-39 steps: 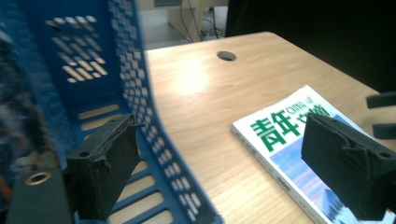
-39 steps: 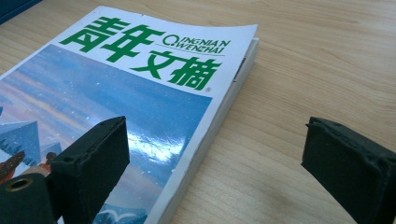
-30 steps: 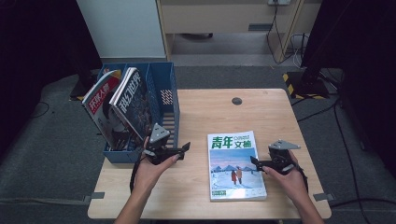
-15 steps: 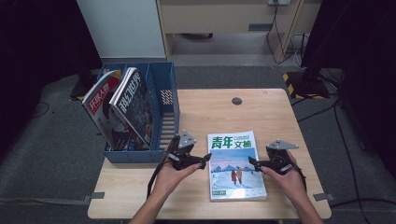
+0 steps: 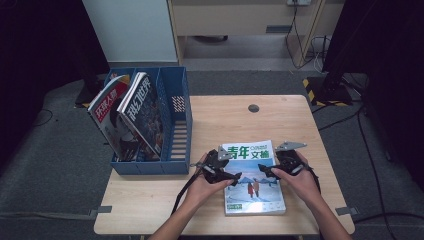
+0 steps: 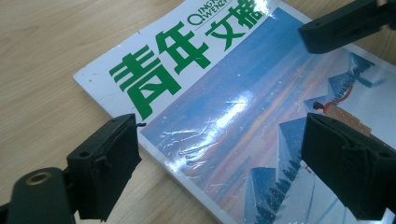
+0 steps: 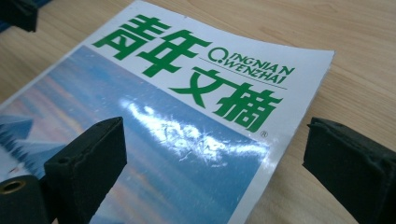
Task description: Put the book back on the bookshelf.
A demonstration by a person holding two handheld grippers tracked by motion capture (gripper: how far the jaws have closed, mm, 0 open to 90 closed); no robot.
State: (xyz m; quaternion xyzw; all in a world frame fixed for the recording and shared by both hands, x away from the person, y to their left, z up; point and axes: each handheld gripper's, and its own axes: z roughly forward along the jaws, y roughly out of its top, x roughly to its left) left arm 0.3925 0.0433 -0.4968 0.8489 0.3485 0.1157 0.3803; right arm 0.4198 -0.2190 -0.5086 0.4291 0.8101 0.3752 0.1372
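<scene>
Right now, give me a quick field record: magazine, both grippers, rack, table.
magazine: green-titled magazine lies flat, cover up, on the wooden table
left gripper: open, over the magazine's left edge, one of its fingers off the cover
right gripper: open, over the right edge, not clamped
rack: blue file rack at the table's left holds two leaning magazines
contact: cannot tell if either gripper touches the cover

surface: wooden table | on it: magazine, blue file rack, small dark disc
</scene>
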